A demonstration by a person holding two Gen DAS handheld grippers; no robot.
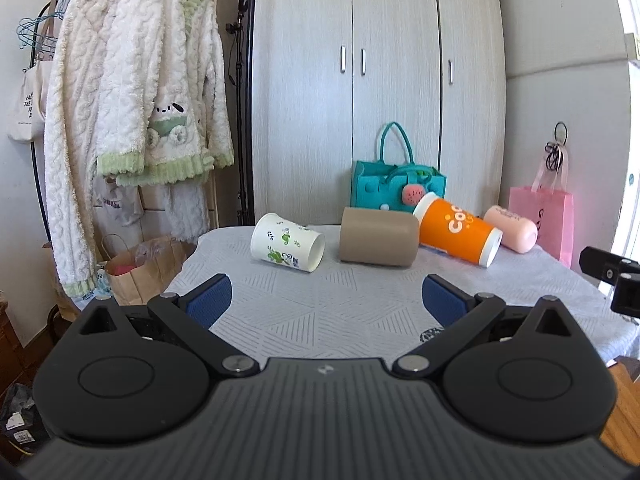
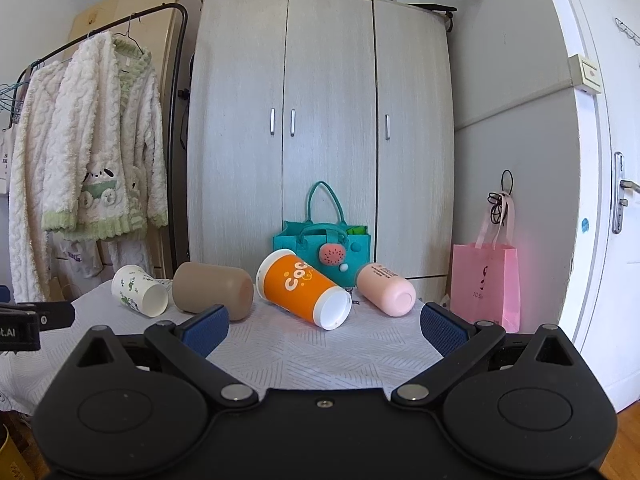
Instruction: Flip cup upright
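Note:
Several cups lie on their sides in a row at the far end of the table: a white paper cup with green print [image 1: 286,247] [image 2: 139,290], a tan cup [image 1: 378,237] [image 2: 213,290], an orange cup [image 1: 457,229] [image 2: 304,288] and a pink cup [image 1: 510,228] [image 2: 385,289]. My left gripper [image 1: 326,302] is open and empty, short of the white and tan cups. My right gripper [image 2: 325,328] is open and empty, just short of the orange cup.
The table wears a white patterned cloth [image 1: 320,308]. A teal felt bag [image 1: 398,186] stands behind the cups against a wardrobe [image 1: 376,80]. A pink paper bag [image 1: 542,220] is at the right, a clothes rack with robes [image 1: 132,112] at the left.

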